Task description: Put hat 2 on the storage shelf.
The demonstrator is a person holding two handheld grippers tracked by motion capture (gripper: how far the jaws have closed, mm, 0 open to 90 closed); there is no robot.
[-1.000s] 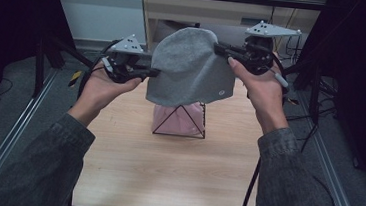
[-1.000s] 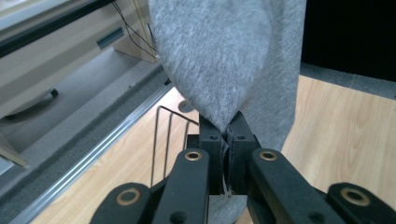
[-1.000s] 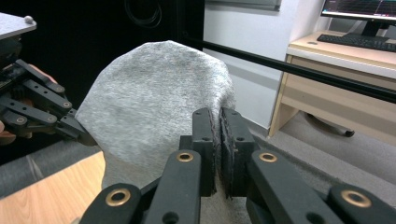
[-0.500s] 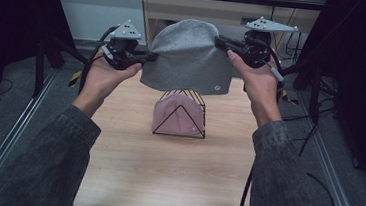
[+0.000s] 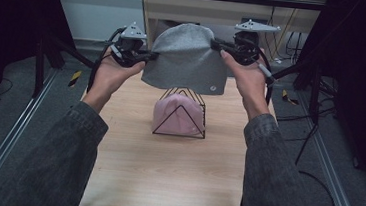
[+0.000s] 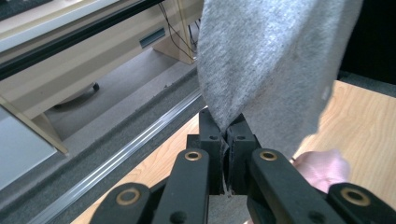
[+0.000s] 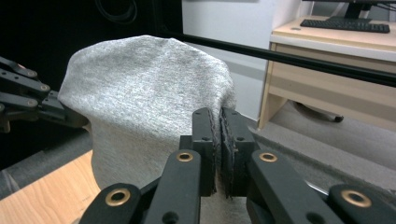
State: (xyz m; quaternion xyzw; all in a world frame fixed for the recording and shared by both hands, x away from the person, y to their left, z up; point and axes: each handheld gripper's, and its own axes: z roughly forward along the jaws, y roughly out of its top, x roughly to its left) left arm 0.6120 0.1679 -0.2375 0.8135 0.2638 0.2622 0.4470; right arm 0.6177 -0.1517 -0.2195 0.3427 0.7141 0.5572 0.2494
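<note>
A grey beanie (image 5: pixel 187 58) hangs stretched between the left gripper (image 5: pixel 150 56) and right gripper (image 5: pixel 216 43), each clamped on an edge, apparently above a wire stand (image 5: pixel 180 114) holding a pink hat (image 5: pixel 177 115).

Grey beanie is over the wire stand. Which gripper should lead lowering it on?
Neither clearly; slight edge to the left gripper. It holds the grey beanie low at its side, nearer the wire stand. The right gripper grips higher up. Both are shut on fabric, so they should probably lower together.
</note>
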